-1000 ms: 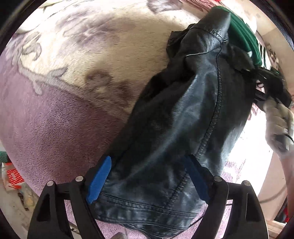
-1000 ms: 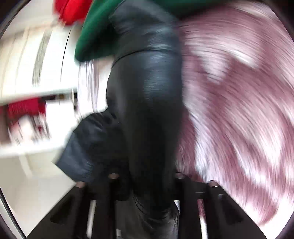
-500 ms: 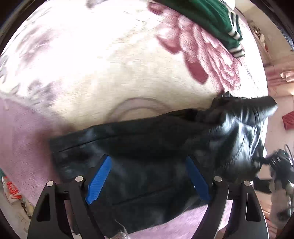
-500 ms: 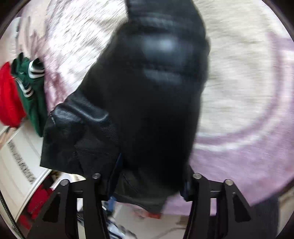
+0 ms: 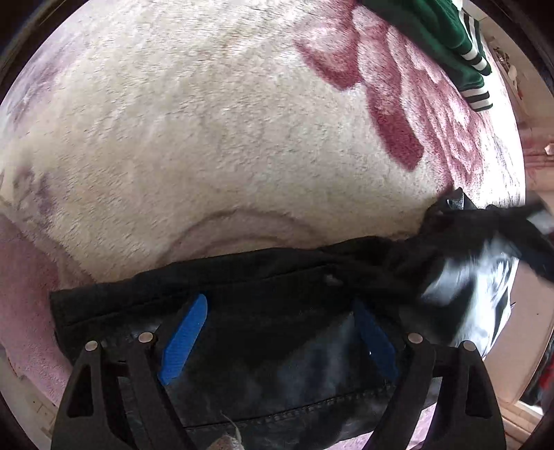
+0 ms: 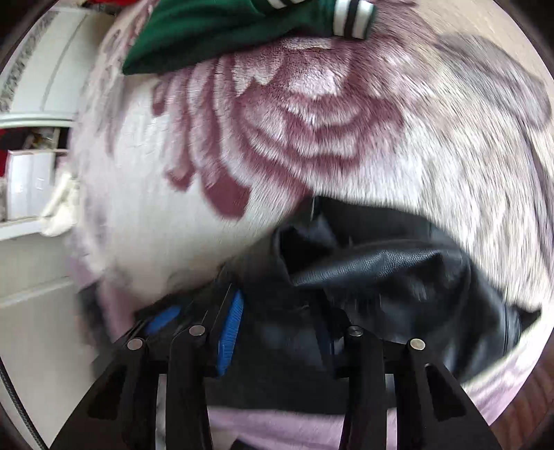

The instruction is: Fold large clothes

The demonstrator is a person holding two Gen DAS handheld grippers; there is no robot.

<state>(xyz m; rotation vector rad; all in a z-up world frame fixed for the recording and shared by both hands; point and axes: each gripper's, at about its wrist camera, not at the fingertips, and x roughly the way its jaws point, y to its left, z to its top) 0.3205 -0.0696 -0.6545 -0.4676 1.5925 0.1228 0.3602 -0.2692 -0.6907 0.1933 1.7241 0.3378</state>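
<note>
A black leather jacket (image 5: 277,277) lies along the near edge of a plush pink and white blanket (image 5: 207,138). My left gripper (image 5: 277,335) has its blue-padded fingers (image 5: 183,339) spread wide, with the jacket's hem bunched between them. In the right wrist view the jacket (image 6: 398,270) is crumpled in front of my right gripper (image 6: 277,329), whose fingers (image 6: 230,332) stand apart around a fold of leather. Whether either gripper pinches the leather is hidden by the folds.
A green garment with striped cuffs (image 5: 450,38) lies at the far right of the blanket; it also shows in the right wrist view (image 6: 225,27). White shelves with boxes (image 6: 31,180) stand to the left.
The jacket has come down from hanging lengthwise to lying across the blanket's near edge. Both grippers have dropped low with it.
</note>
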